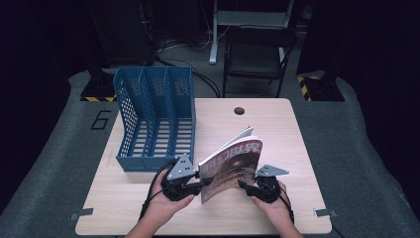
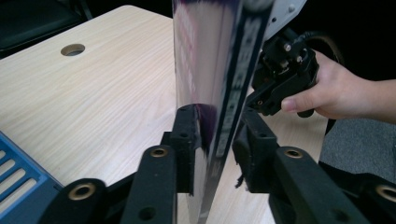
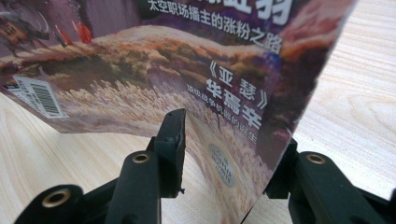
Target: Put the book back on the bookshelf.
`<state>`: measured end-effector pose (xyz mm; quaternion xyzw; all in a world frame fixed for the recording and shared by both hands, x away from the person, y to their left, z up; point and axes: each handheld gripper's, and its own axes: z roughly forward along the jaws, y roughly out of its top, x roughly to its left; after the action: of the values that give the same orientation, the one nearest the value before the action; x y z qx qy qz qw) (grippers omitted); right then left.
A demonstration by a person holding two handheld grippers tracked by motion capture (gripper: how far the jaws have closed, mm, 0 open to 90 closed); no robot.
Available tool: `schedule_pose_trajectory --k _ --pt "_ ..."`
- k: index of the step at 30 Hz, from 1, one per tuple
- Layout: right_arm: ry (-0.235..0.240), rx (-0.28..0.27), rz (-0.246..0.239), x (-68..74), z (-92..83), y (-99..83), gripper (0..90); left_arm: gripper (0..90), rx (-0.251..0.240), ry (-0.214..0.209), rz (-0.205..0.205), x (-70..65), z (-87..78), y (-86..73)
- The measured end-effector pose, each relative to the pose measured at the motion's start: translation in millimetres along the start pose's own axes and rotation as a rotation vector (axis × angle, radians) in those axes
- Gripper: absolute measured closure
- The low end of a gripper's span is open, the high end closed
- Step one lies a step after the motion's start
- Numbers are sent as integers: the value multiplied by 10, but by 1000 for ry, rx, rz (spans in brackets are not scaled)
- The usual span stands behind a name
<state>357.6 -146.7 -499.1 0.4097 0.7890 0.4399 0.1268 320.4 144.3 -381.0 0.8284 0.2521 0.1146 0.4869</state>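
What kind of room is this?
Probably a lab or recording room: a lone wooden table on grey matting, dark stands with striped feet, and a folding chair with cables behind.

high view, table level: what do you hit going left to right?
Blue file rack → left gripper → magazine → right gripper.

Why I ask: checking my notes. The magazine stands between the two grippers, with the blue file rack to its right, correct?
No: in the high view the blue file rack stands left of the magazine, not right. The rest holds.
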Motion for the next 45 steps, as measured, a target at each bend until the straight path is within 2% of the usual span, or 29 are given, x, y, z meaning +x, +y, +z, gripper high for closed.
schedule_pose_trajectory --k 8,12,20,21,22,27,29,35,39,42,45 --pt "17 2 0 -13 -15 -24 568 600 14 13 35 20 -36 198" --pt "9 0 -7 -29 -15 -28 568 581 12 7 32 46 -51 302" --pt "17 3 9 -30 -17 -35 575 509 6 18 -19 128 -37 421" --pt "19 2 9 -33 -17 -36 577 505 17 23 -13 137 -43 440" --pt "19 0 11 -34 -17 -37 578 498 11 24 -19 138 -35 453" --pt "24 -2 11 -49 -15 -41 580 464 45 17 -43 154 -26 551" --pt "24 -1 11 -48 -14 -41 581 465 55 10 -48 157 -20 590" --pt "24 -1 14 -46 -15 -43 585 486 57 52 -29 145 -30 686" --pt "23 0 15 -47 -18 -44 587 495 50 38 -45 149 -20 745" --pt "25 -1 13 -49 -16 -44 588 494 64 52 -30 148 -12 790" --pt "25 -1 15 -49 -16 -44 589 494 87 55 -34 141 21 825"
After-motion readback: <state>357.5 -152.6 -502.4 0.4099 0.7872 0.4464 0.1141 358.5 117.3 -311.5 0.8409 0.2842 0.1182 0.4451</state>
